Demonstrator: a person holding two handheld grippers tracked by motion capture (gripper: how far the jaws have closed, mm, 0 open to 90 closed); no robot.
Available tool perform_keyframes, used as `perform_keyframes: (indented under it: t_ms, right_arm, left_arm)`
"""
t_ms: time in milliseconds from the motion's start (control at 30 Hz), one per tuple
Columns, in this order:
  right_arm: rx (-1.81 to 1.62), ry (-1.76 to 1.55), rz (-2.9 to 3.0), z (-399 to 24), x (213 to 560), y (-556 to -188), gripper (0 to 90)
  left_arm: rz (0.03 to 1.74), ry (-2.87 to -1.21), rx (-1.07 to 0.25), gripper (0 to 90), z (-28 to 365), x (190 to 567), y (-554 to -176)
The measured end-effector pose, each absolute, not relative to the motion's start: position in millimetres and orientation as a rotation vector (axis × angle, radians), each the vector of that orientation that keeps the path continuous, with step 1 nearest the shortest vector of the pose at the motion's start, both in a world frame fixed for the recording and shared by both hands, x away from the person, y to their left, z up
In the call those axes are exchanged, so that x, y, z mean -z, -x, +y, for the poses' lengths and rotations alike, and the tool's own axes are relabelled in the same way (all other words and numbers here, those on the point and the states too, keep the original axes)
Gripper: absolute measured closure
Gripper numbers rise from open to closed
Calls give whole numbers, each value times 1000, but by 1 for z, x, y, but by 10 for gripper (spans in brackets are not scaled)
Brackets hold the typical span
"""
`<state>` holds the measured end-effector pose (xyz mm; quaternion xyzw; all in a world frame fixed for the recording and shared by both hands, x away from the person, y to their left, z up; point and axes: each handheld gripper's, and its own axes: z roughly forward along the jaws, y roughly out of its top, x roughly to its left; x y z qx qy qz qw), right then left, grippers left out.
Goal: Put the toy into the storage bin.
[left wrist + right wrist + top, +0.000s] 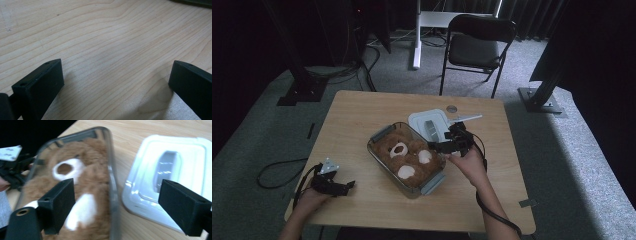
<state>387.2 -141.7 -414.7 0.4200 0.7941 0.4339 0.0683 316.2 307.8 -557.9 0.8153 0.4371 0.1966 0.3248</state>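
Teddy bear [408,156], brown with white patches, lies packed inside the clear plastic container [379,134] at the middle of the wooden table [362,107]. Nearest the person, at about 7 o'clock from the container, the left gripper [343,187] rests low by the table's near edge, its 2 jaws spread wide over bare wood. At about 3 o'clock, the right gripper [437,146] hangs at the container's rim, jaws spread, 1 over the bear and 1 over the white lid [428,123]. That lid lies flat just beside the container at 1 o'clock. Beyond the table, at 12 o'clock, stands a black folding chair [477,42].
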Motion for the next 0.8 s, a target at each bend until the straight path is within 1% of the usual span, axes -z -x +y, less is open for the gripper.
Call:
perform_keyframes:
  t_ms: [433, 800]
  right_arm:
    - [-1208, -1433, 2324, -163, 439, -426, 121]
    - [-1125, -1480, 2313, -161, 461, -452, 146]
  left_arm:
    - [1145, -2140, -517, 3, 308, 558, -316]
    - [1143, -2141, -516, 3, 308, 558, -316]
